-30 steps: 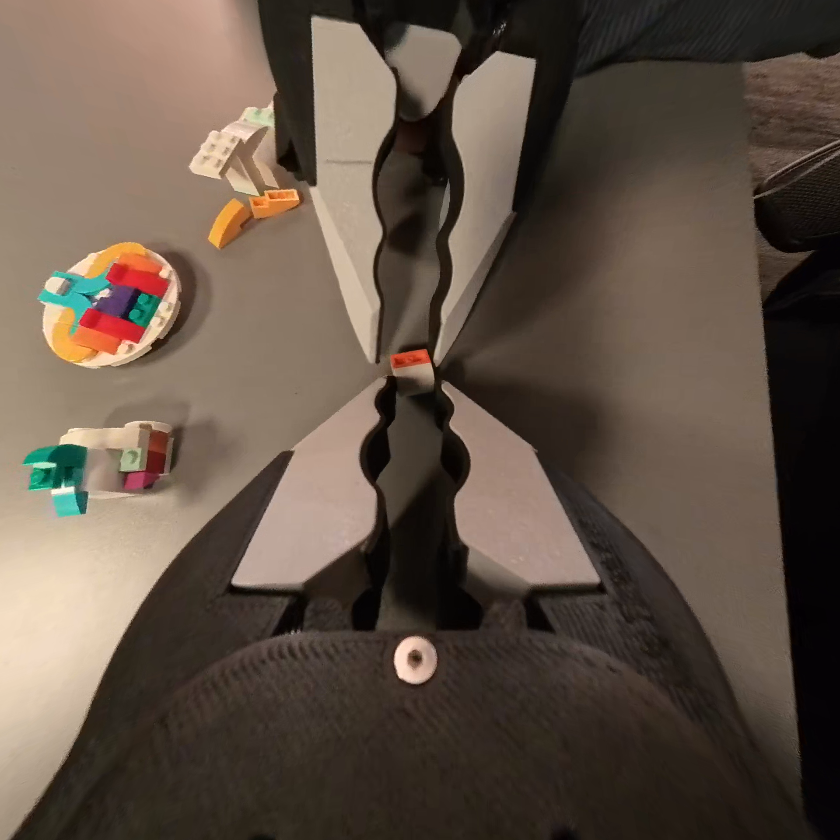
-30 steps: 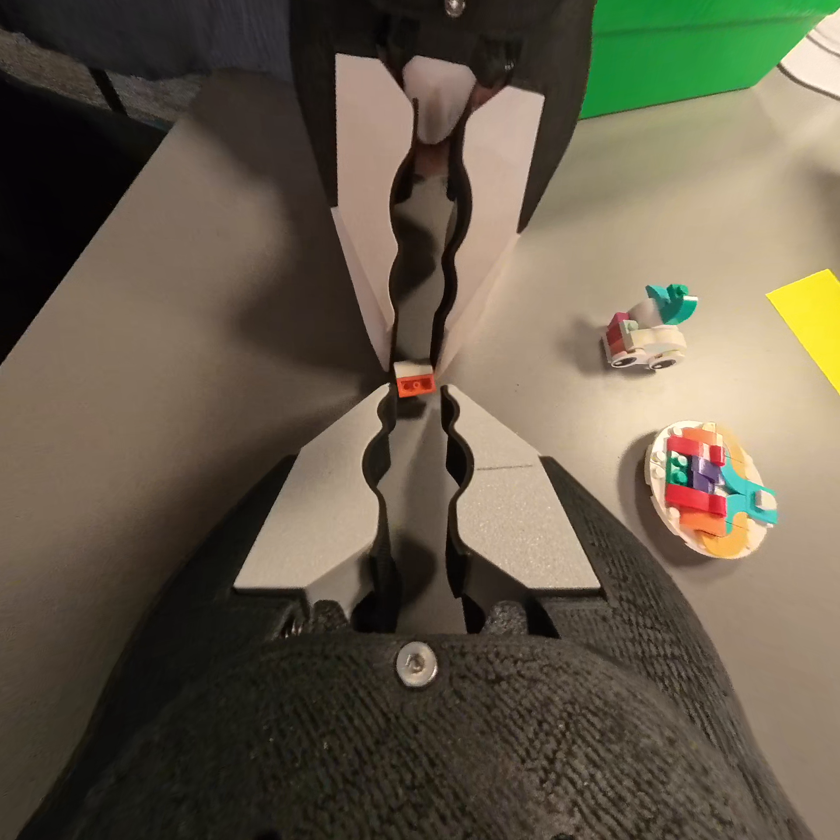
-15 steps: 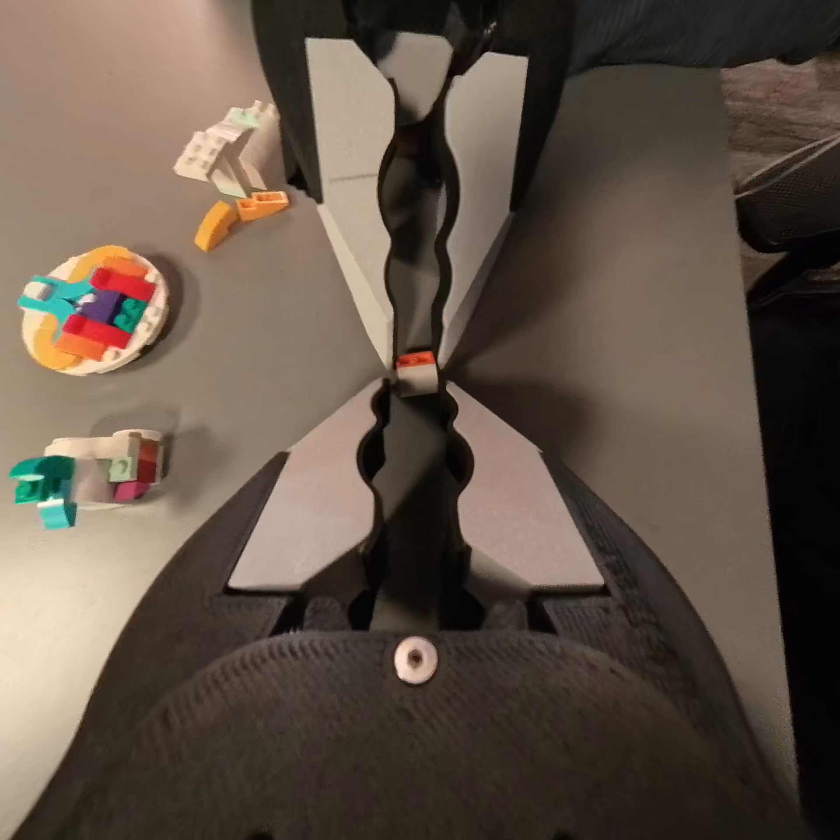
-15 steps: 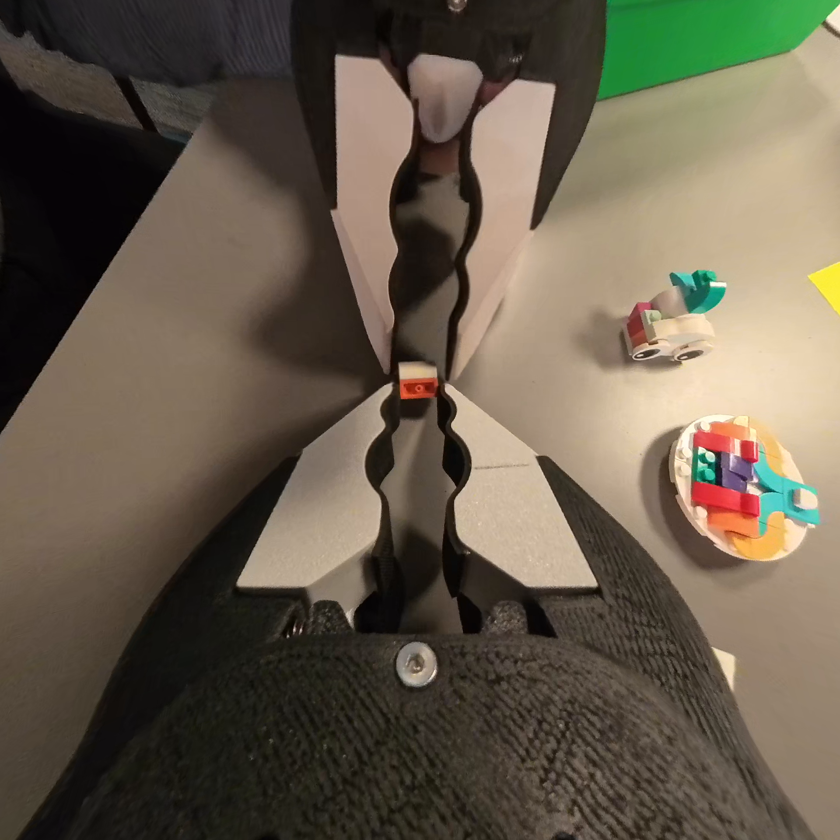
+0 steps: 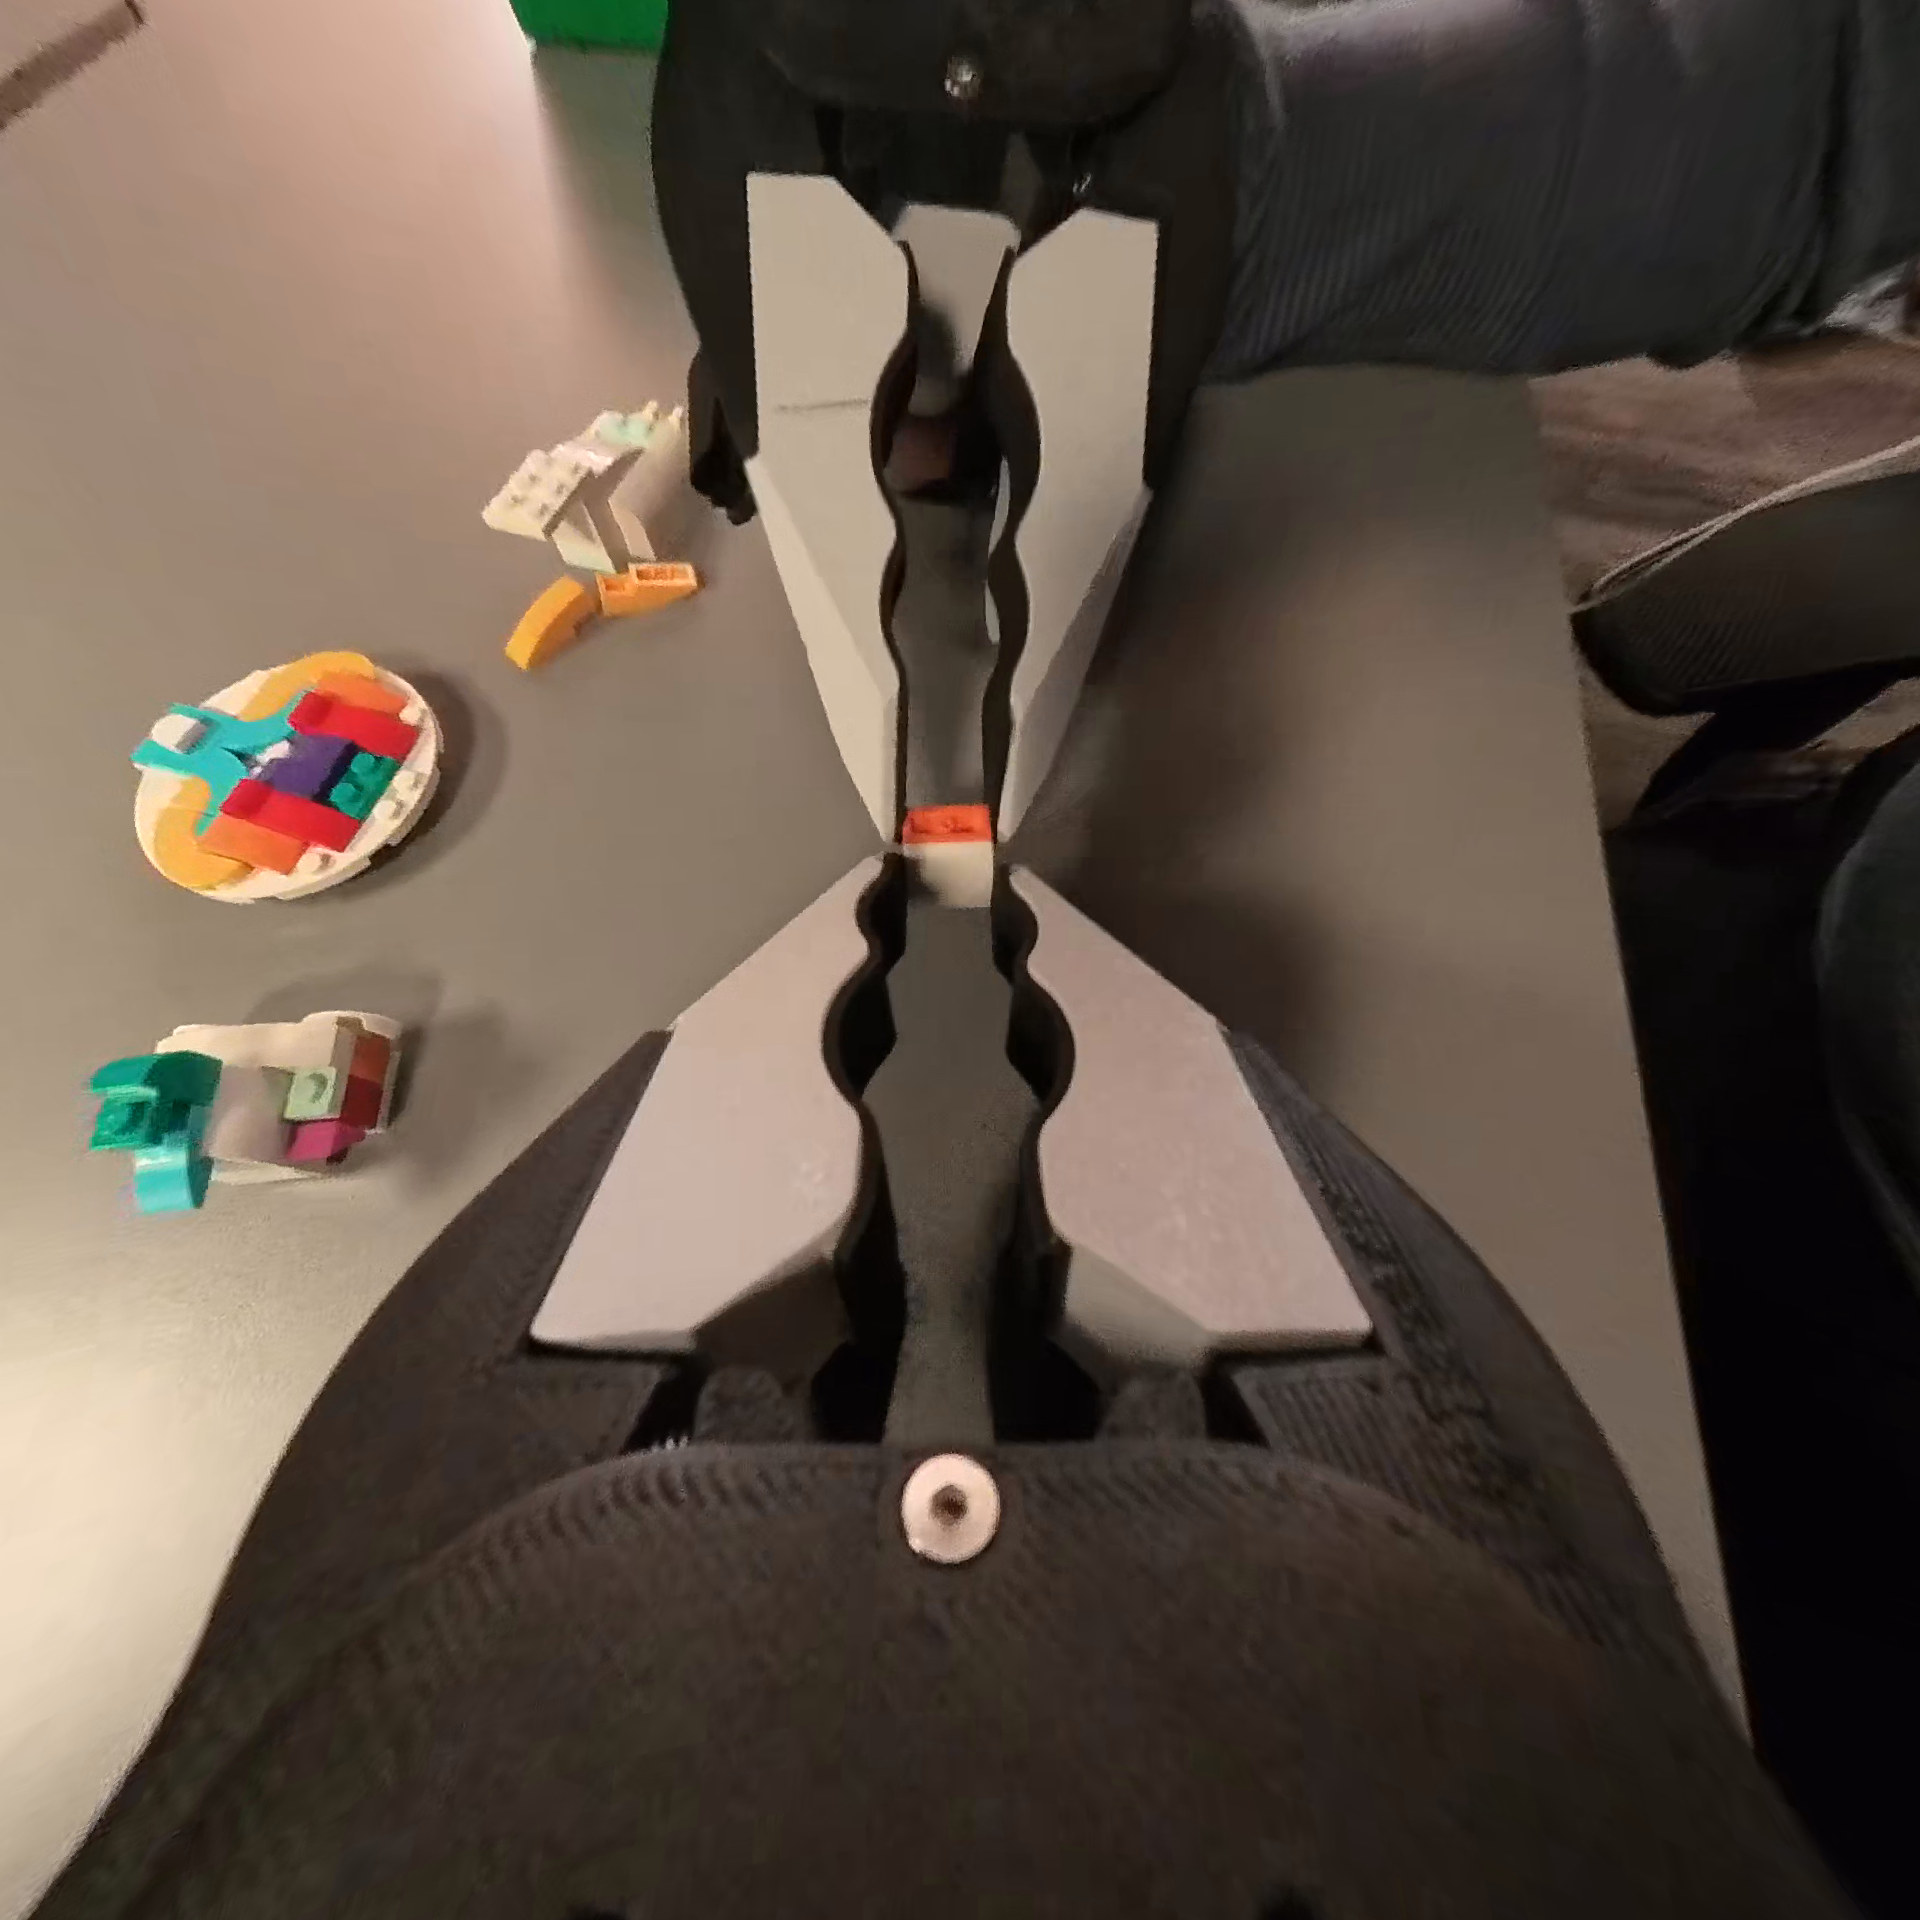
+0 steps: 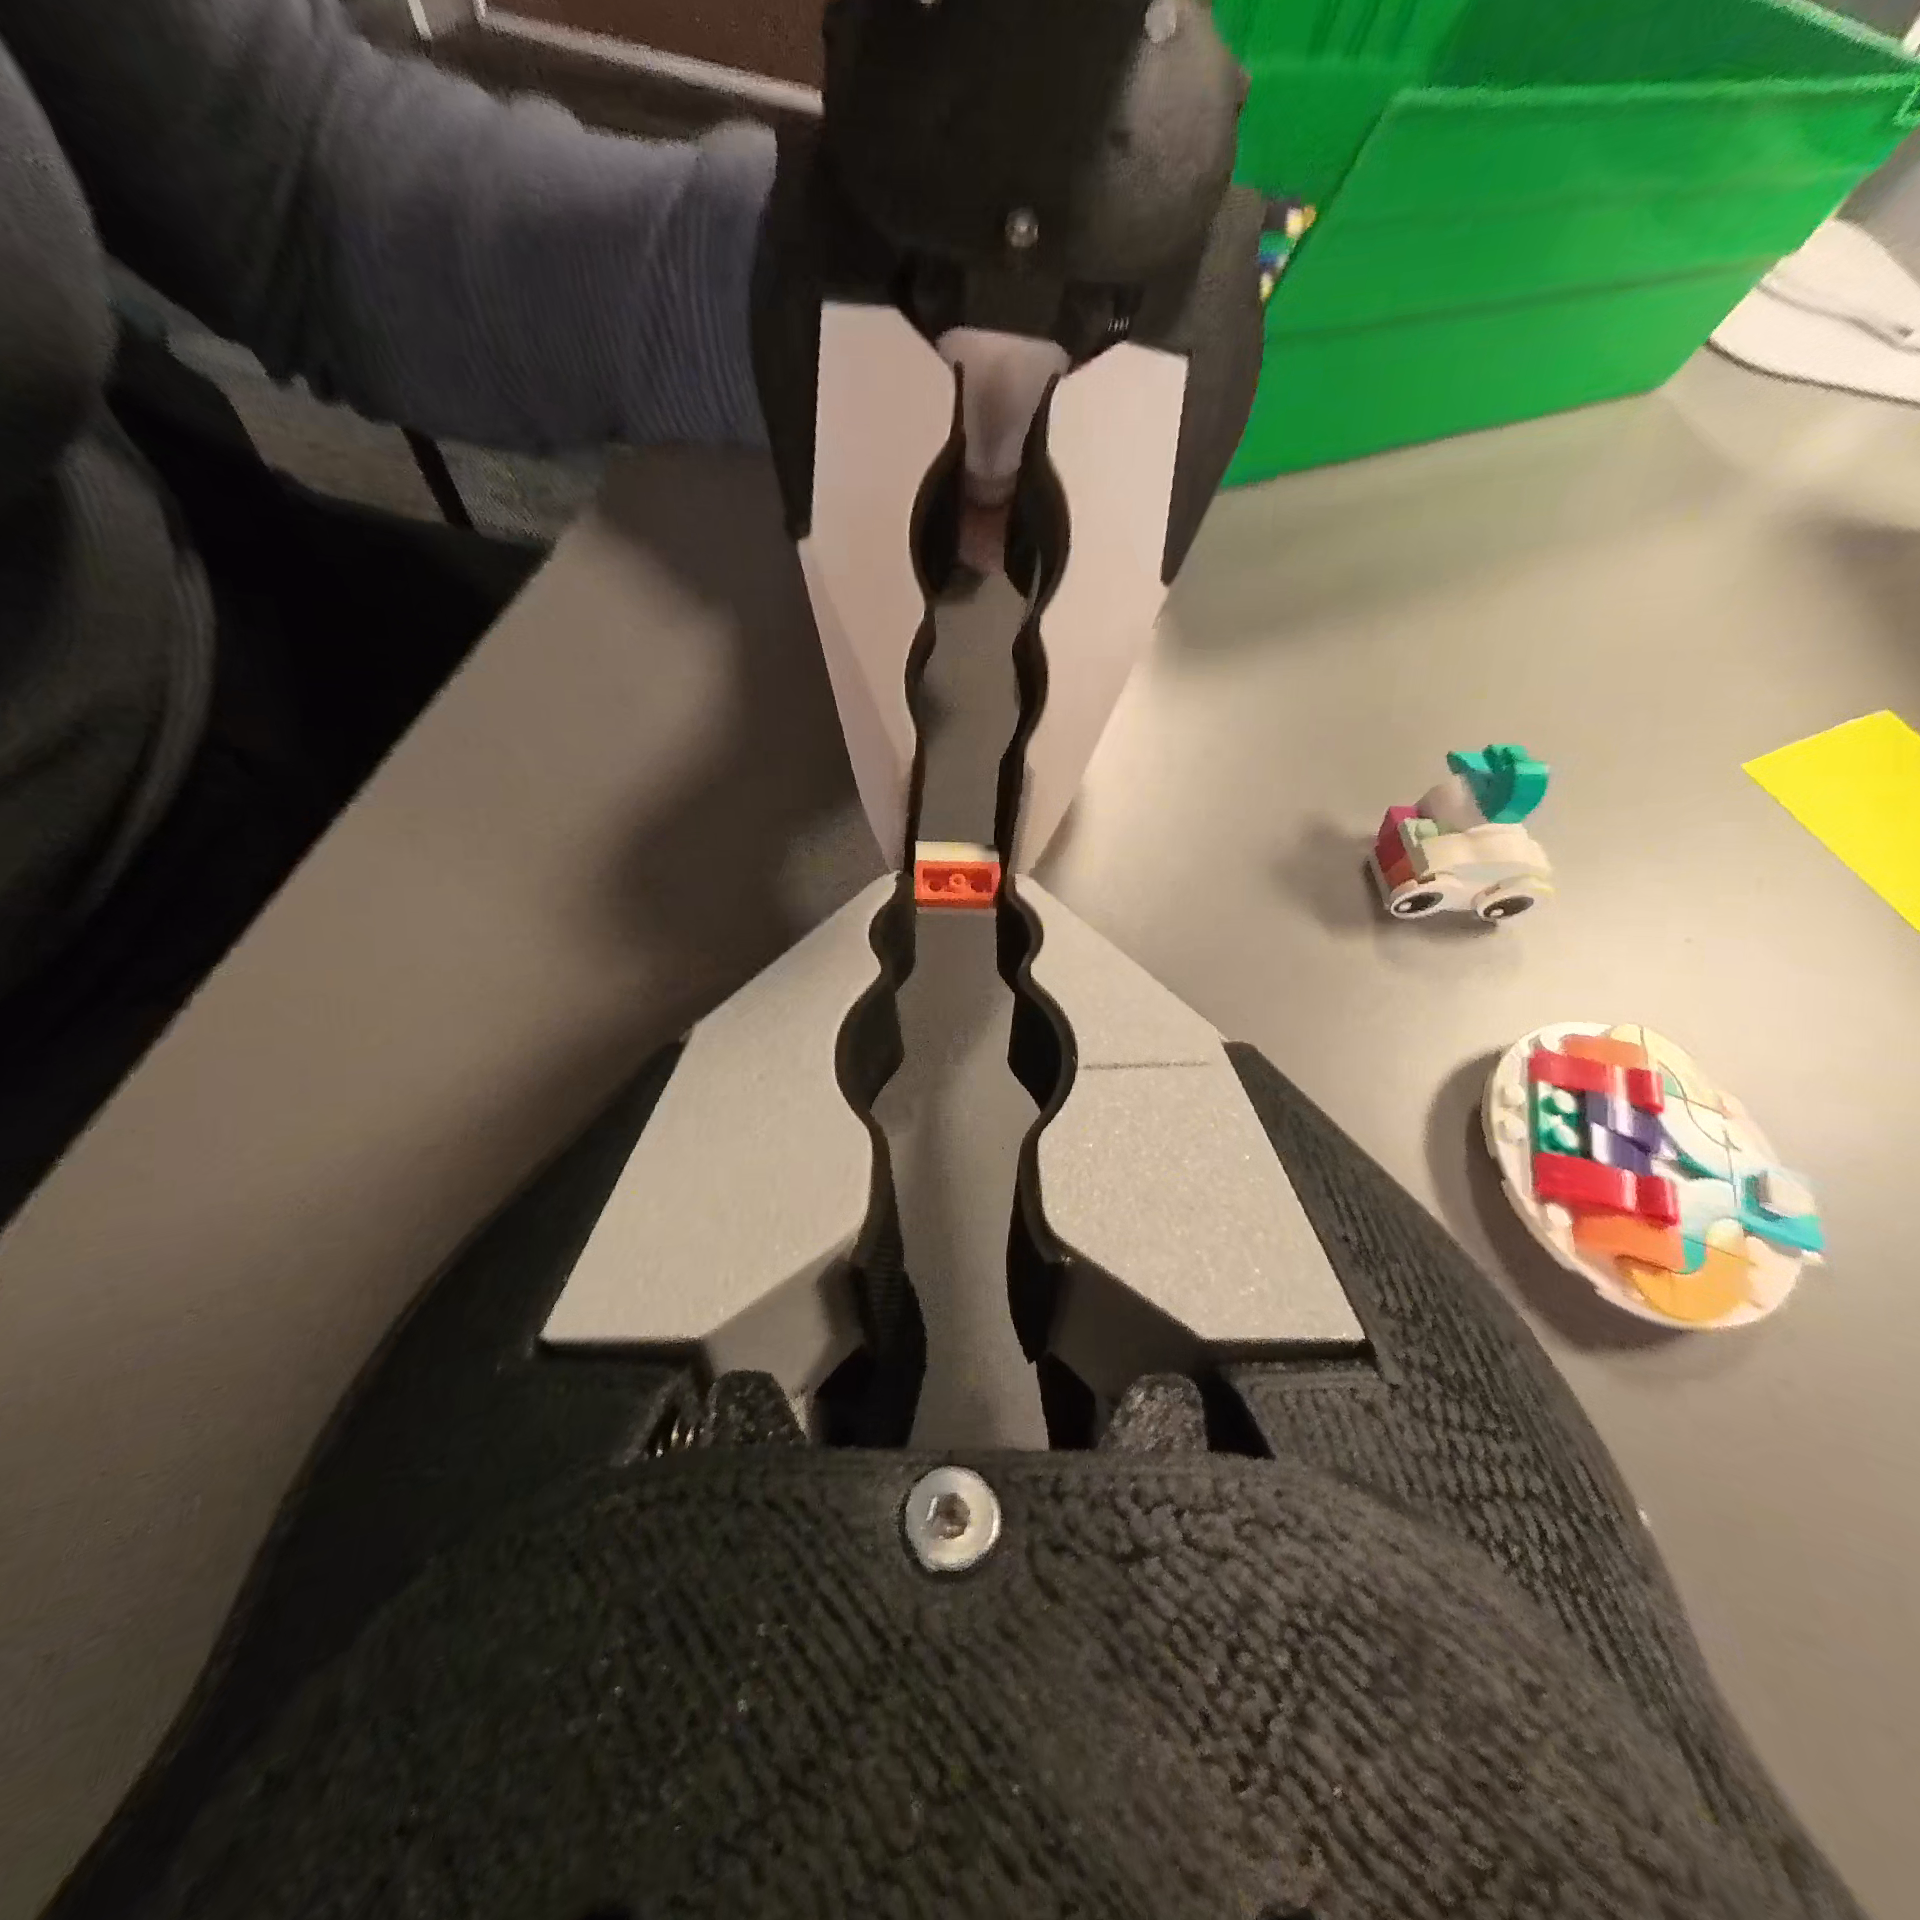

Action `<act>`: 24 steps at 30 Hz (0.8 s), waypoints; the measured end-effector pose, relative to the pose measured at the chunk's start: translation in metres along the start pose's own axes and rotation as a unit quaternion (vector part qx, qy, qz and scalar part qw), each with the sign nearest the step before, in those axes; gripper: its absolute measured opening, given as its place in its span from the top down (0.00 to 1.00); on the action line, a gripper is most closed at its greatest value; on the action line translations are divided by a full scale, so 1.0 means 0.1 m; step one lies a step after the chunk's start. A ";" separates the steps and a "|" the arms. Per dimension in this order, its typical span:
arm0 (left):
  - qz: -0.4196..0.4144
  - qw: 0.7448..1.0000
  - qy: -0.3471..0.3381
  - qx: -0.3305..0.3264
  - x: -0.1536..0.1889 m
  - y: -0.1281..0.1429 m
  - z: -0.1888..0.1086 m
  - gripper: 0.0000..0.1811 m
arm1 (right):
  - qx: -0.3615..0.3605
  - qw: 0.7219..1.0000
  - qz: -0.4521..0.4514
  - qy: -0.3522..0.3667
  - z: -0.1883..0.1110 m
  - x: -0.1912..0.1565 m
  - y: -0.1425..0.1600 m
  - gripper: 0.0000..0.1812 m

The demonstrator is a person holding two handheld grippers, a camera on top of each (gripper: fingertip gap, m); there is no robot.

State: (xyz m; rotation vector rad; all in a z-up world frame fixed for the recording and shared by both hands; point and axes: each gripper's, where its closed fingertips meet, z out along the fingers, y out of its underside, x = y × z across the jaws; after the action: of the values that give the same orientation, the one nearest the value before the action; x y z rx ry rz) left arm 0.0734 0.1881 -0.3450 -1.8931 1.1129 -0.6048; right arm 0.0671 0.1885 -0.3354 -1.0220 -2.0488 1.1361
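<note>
My two grippers meet tip to tip above the grey table [image 5: 1299,831]. Between them is a small white brick [image 5: 954,878] joined to a small orange brick [image 5: 943,824]. My left gripper [image 5: 948,888] is shut on the white brick, with both pads against its sides. My right gripper [image 6: 956,896] is shut on the orange brick [image 6: 956,885]. The white brick [image 6: 951,852] shows just behind it, between the left gripper's fingertips. The right gripper also shows in the left wrist view [image 5: 945,805], held by a person's dark sleeve [image 5: 1507,208].
A round white plate build with coloured bricks [image 5: 286,774] [image 6: 1652,1174], a small brick car [image 5: 249,1101] [image 6: 1460,857] and a white build with loose orange pieces [image 5: 592,499] lie on the table. A green bin [image 6: 1558,208] and a yellow sheet [image 6: 1860,800] are further off. The table edge [image 5: 1579,831] is close. Left and right tips are no more than a few centimetres apart.
Both grippers stay tip to tip with the white and orange bricks between them. The pair has shifted slightly over the table, and more of the sleeves and green bin now shows.
</note>
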 end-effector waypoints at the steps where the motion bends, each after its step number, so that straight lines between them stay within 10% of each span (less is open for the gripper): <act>1: 0.000 1.000 0.002 0.012 0.01 -0.04 -0.02 0.91 | 0.018 1.000 0.007 -0.005 -0.02 0.00 -0.05 0.93; 6: -0.008 0.998 0.007 0.069 0.04 -0.24 -0.16 0.91 | 0.108 0.993 0.046 -0.024 -0.13 0.00 -0.30 0.93; 9: -0.003 0.999 -0.031 -0.004 -0.08 0.10 -0.15 0.91 | 0.233 0.969 0.083 0.021 -0.64 0.26 -0.59 0.93; 17: 0.004 0.993 -0.104 0.063 -0.20 -0.23 -0.30 0.91 | 0.151 0.982 0.087 0.066 -0.44 0.38 -0.27 0.93; 24: -0.105 0.896 -0.399 0.162 -0.48 -0.51 -1.87 0.91 | 0.145 0.980 0.065 0.120 -0.42 0.49 -0.23 0.93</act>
State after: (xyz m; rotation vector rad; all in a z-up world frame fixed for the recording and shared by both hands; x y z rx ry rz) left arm -0.0634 0.1647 -0.2015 -1.7071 0.2545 -0.0698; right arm 0.0652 0.2393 -0.2893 -1.0962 -1.5939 1.2657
